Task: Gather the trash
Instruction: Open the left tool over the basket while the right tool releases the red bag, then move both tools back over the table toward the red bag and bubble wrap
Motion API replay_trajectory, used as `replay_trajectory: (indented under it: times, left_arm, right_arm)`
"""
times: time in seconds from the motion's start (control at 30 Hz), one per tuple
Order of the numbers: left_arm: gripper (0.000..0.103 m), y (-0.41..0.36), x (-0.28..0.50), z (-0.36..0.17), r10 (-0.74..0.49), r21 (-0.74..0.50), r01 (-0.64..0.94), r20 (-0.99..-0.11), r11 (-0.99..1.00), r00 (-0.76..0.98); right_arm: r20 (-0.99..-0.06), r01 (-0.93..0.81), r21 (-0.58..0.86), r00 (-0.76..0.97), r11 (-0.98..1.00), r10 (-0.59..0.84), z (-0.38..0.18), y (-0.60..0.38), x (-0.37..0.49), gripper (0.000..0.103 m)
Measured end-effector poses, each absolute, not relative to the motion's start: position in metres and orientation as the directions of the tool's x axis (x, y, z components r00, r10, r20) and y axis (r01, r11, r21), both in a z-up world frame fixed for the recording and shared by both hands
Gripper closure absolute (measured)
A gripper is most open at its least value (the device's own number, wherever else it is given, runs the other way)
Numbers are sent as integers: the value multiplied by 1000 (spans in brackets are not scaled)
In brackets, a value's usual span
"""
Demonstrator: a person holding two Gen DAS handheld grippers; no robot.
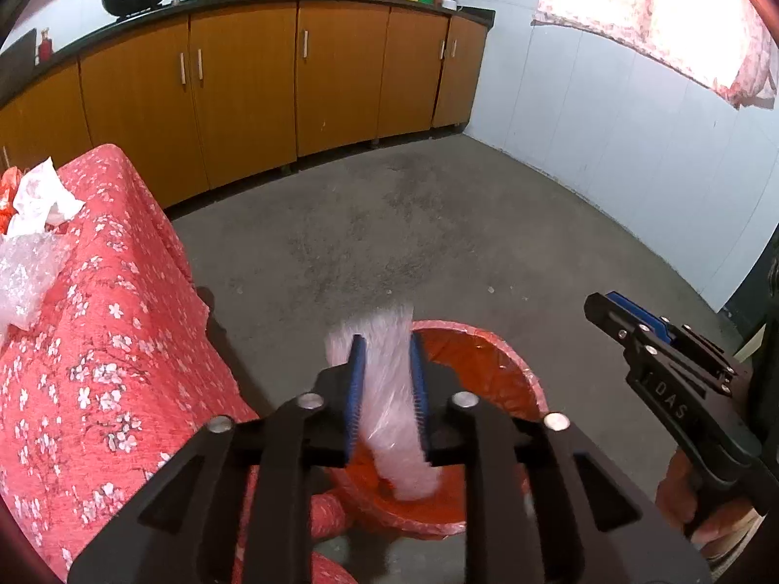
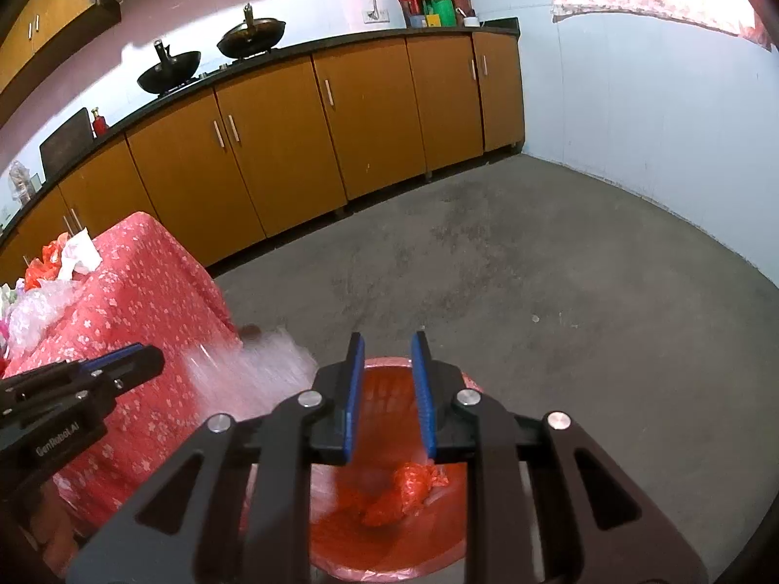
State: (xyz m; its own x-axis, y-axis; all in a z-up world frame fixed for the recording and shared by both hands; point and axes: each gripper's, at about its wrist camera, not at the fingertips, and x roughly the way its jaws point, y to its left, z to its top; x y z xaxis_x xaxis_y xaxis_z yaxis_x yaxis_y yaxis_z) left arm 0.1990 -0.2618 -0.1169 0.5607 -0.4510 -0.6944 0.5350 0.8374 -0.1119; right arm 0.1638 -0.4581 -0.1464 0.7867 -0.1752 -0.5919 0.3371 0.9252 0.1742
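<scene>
The left gripper (image 1: 387, 379) has its blue pads pinched on a sheet of clear bubble wrap (image 1: 389, 389), which hangs down between them into the mouth of the red-lined bin (image 1: 506, 365) directly beneath. It looks featherweight and limp, blurred as if swinging, and I'd judge it squashy enough that a light pinch anywhere on a bunched fold holds it; the slick film could slide out of a loose grip, though nothing in it can break. Its lower end already dips inside the bin, so letting go here should drop it in.

The right gripper (image 2: 387, 389) hovers just over the same bin with its pads spread apart and nothing between them. Under it, at the bottom of the bin, lies a crumpled orange plastic bag (image 2: 404, 491), soft and wrinkled, equally light by the look of it.

Left of the bin stands the bench (image 1: 121, 316), draped in a red cloth printed with white blossoms. On the bench top, further from the bin, more trash waits: another clump of clear bubble wrap (image 1: 24, 272), a wad of crumpled white paper (image 1: 44, 194) and a scrap of orange plastic (image 1: 9, 194) beside it. All look soft and easily crushed; each is best taken at a raised fold.

Beyond the bin, across the bare concrete floor, run the brown kitchen cabinets (image 1: 243, 82) with two woks on top.
</scene>
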Motion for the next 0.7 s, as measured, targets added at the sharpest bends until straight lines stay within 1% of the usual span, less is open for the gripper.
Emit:
replay_trajectory:
  times: [0.13,0.3,0.43,0.6,0.67,0.7]
  left_arm:
    - [77,-260,198,-113,-451,-112,533,-692,839,564]
    - [77,-240,200,-94,-446,-126,495,-658,860,607]
    - [77,-206,197,-73,-422,-140,437,-622,888,660]
    - [77,-148,192,-48,-358,-112,363,-576,925,734]
    - [70,-120,189,-41,-302,-63,323,-557,944,774]
    - [65,-107,188,-38,-276,-44,302,-549,952,789]
  right_arm:
    - [-580,333,179,796,926,-174,-139,-456,162,82]
    - [-572,303,166,805,938,-159,-130,-447,164,81]
    - [-557,257,156,820,954,-129,-117,-431,169,81]
    - [-525,140,162,850,977,-35,-92,-390,183,80]
    - [-505,73,166,863,983,21,-79,-366,190,77]
    - [-495,39,168,867,985,50,-73,-354,193,75]
